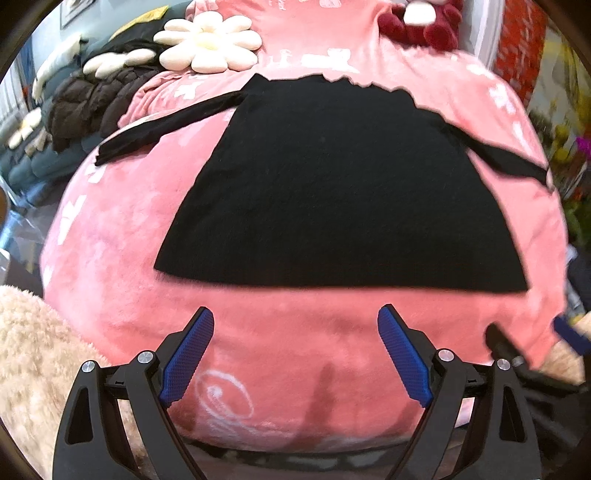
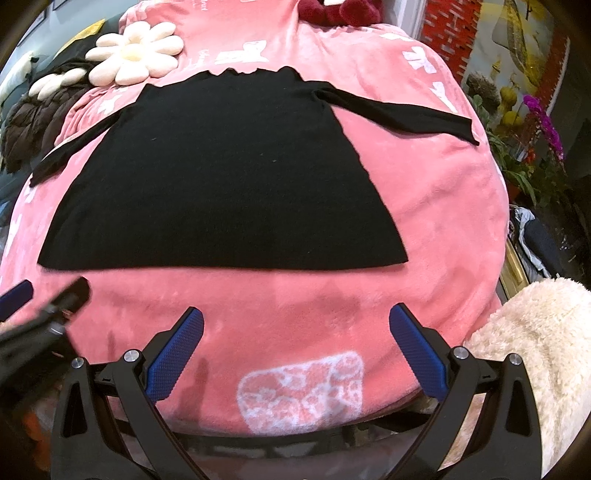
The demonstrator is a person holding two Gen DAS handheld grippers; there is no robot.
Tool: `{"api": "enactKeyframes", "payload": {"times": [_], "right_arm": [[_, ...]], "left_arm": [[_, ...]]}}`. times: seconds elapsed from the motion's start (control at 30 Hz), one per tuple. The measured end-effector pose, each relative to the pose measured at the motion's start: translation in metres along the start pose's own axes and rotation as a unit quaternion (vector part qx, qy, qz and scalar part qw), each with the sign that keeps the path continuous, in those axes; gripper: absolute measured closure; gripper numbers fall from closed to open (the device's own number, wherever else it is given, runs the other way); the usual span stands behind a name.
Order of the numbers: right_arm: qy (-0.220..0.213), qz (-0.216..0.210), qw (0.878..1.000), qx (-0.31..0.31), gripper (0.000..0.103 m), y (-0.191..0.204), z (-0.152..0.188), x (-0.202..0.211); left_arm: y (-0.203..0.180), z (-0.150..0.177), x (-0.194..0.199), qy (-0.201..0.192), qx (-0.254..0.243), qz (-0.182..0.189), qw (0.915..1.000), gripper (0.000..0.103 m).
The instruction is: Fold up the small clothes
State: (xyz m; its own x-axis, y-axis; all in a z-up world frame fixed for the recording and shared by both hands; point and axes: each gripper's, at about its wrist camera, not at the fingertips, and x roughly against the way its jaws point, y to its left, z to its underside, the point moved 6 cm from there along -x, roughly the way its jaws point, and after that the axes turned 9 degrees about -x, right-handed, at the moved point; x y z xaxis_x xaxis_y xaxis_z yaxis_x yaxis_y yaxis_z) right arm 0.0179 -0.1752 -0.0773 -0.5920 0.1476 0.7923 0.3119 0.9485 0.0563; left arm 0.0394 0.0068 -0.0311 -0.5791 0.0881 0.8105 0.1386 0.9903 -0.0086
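Observation:
A small black long-sleeved garment (image 1: 332, 192) lies flat on a pink fleece blanket (image 1: 122, 229), hem toward me, both sleeves spread outward. In the right wrist view the same black garment (image 2: 221, 177) fills the middle, its right sleeve (image 2: 406, 114) stretched to the right. My left gripper (image 1: 295, 328) hovers open just short of the hem, nothing between its blue fingers. My right gripper (image 2: 295, 328) is open too, over bare pink blanket (image 2: 443, 206) below the hem. Each gripper's tip shows blurred at the other view's edge.
A white daisy-shaped cushion (image 1: 207, 42) and a dark quilted jacket (image 1: 88, 103) lie at the back left. A dark red plush toy (image 1: 421, 22) sits at the far end. Cream fluffy fabric (image 2: 535, 362) is at the near right; flowers (image 2: 543, 122) stand at the right.

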Motion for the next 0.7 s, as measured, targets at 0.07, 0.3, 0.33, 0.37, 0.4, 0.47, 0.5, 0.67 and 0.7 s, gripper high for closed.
{"api": "enactKeyframes", "payload": {"times": [0.07,0.3,0.33,0.37,0.4,0.47,0.5,0.67,0.7], "right_arm": [[0.0,-0.002,1.0,-0.004,0.005,-0.001,-0.002,-0.001],[-0.002,-0.018,1.0,-0.001,0.005,0.006,-0.012,-0.009],[-0.001,-0.019,1.0,0.002,0.005,0.008,-0.012,-0.011],[0.0,-0.02,1.0,0.005,0.005,0.011,-0.012,-0.012],[0.001,-0.019,1.0,0.011,0.005,0.013,-0.012,-0.015],[0.008,-0.018,1.0,0.019,0.005,0.017,-0.011,-0.02],[0.013,-0.017,1.0,0.023,0.005,0.02,-0.011,-0.023],[0.037,-0.015,0.999,0.029,0.005,0.025,-0.009,-0.04],[0.043,-0.013,0.999,0.031,0.005,0.026,-0.009,-0.043]], "left_arm": [[0.013,-0.018,0.005,-0.015,0.027,0.021,0.9993,0.015],[0.161,-0.117,-0.019,-0.052,0.213,0.043,0.9748,0.015],[0.201,-0.129,-0.031,-0.054,0.261,0.035,0.9631,0.015],[0.232,-0.137,-0.04,-0.057,0.299,0.031,0.9521,0.015],[0.251,-0.14,-0.045,-0.06,0.32,0.028,0.945,0.015],[0.307,-0.153,-0.065,-0.058,0.368,0.004,0.9281,0.015],[0.326,-0.159,-0.075,-0.054,0.378,-0.01,0.9244,0.015],[0.388,-0.169,-0.123,-0.025,0.398,-0.058,0.9152,0.015],[0.391,-0.169,-0.132,-0.017,0.406,-0.061,0.9116,0.015]]}}
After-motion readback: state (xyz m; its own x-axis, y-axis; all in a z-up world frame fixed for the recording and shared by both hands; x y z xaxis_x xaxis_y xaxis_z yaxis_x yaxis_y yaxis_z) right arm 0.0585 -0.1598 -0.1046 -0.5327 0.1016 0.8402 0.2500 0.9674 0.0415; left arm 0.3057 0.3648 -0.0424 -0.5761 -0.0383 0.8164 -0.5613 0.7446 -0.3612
